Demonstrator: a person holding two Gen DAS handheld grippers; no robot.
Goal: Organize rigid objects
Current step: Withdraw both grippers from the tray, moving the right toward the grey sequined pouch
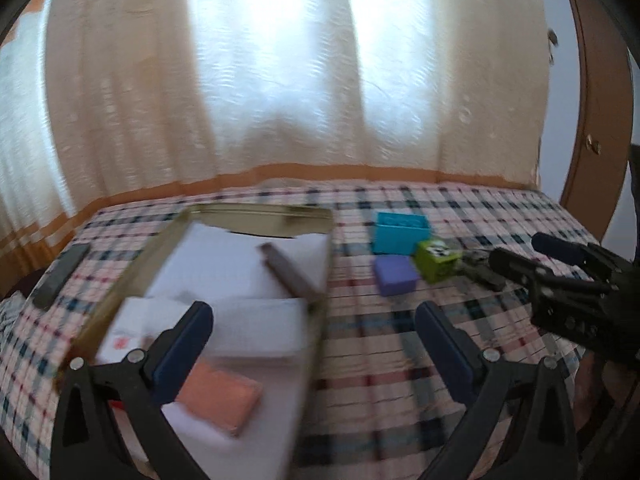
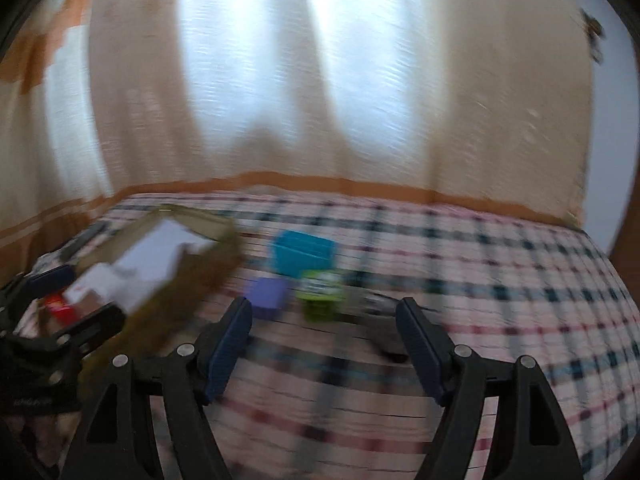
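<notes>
- Left gripper (image 1: 314, 318) spread wide, holding nothing, over the tray's (image 1: 256, 212) right edge.
- Right gripper (image 2: 324, 320) gaping too, above bare plaid cloth (image 2: 520, 280).
- Blue box (image 1: 400, 232), purple block (image 1: 396, 274), green cube (image 1: 438, 260) clustered just right of the tray.

You've got a pink-and-navy plaid surface (image 1: 400, 344); teal box (image 1: 400, 234), purple block (image 1: 396, 274), lime-green cube (image 1: 436, 262), salmon pad (image 1: 220, 400) lower left.
</notes>
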